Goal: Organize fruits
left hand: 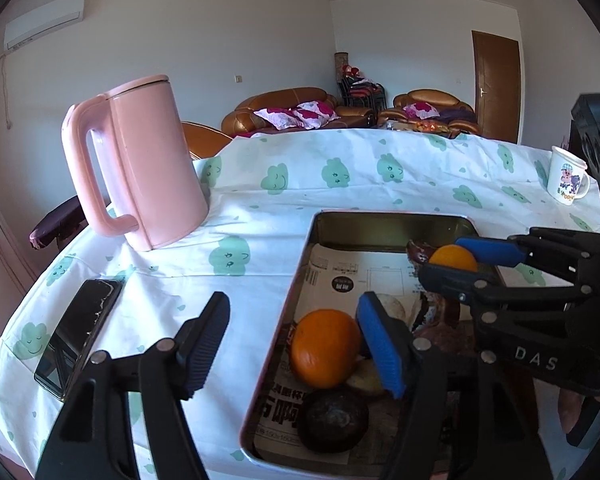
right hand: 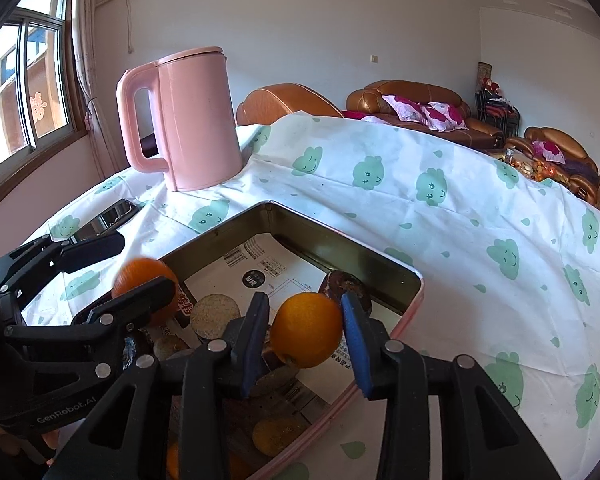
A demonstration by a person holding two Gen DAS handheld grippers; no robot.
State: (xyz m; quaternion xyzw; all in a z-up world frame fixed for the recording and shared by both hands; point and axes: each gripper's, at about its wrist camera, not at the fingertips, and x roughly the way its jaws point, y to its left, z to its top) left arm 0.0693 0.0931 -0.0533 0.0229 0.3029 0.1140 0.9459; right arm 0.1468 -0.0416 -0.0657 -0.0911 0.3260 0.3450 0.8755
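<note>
Releasing two oranges into the tin — item entry for this moment.

Left gripper (left hand: 292, 344): tongs apart, one finger outside the tin's left wall, the blue-padded one inside; the larger orange (left hand: 325, 347) sits lower centre of the left view, beside the blue pad with no squeeze on it.

Right gripper (right hand: 306, 344): tongs apart, a sliver of gap on each side of the smaller orange (right hand: 306, 329), centre of the right view; whether it rests on the paper I cannot tell.

Tin (left hand: 396, 222): paper-lined, pink-rimmed, already holding a dark round fruit (left hand: 335, 420) and pale discs.

Advice, as judgement: widen both pairs fully before lifting, draw straight back along the fingers — a sideways exit would likely roll either orange or catch the tin's rim. Keep clear of the pink kettle (left hand: 148, 160), upper left.
</note>
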